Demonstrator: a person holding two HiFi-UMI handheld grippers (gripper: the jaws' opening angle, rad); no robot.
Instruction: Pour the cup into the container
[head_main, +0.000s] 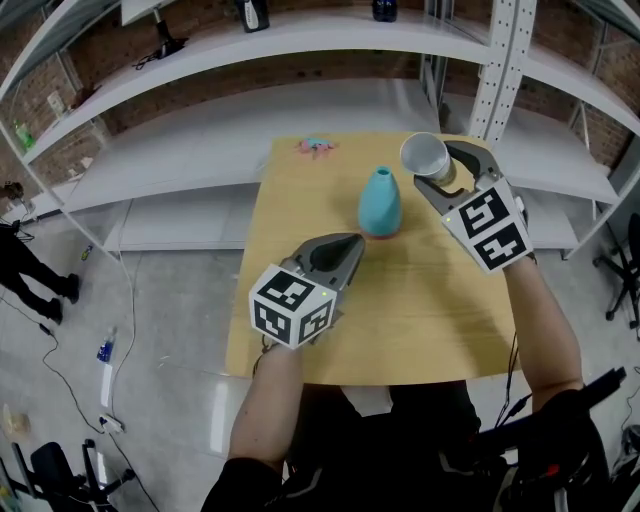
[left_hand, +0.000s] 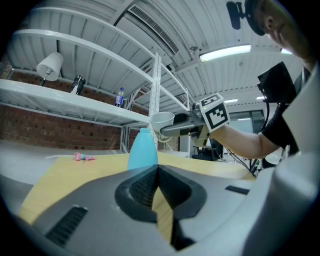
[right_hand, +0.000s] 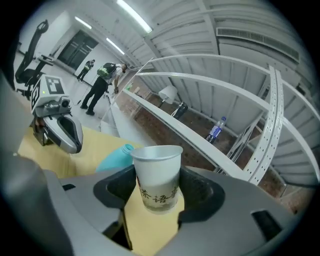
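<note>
R gripper (head_main: 441, 170) (right_hand: 155, 192): clenched on white paper cup (head_main: 424, 154) (right_hand: 156, 172). Pads press the cup's lower wall from both sides. Dark print shows on the wall in the R gripper view.

Cup position: held clear of the table (head_main: 400, 310), mouth up, near upright. In the L gripper view the cup (left_hand: 161, 120) sits just beside and slightly above the neck of the container (left_hand: 142, 148), on its right side. No contact visible btwn cup and container. Cup contents: cannot tell.

Container: teal, narrow-necked, standing upright on the table (head_main: 380, 200), towards the far edge, btwn the two grippers. Its neck opening (right_hand: 116, 155) shows just left of the cup in the R gripper view.

L gripper (head_main: 352, 243) (left_hand: 157, 172): jaws closed together, nothing btwn them. Held over the table near the container's base, tips pointing at it, not touching.

Other: small pink item (head_main: 315, 147) (left_hand: 83, 157) lies at the table's far edge, well apart from the container. White shelving (head_main: 330, 40) stands behind the table.
</note>
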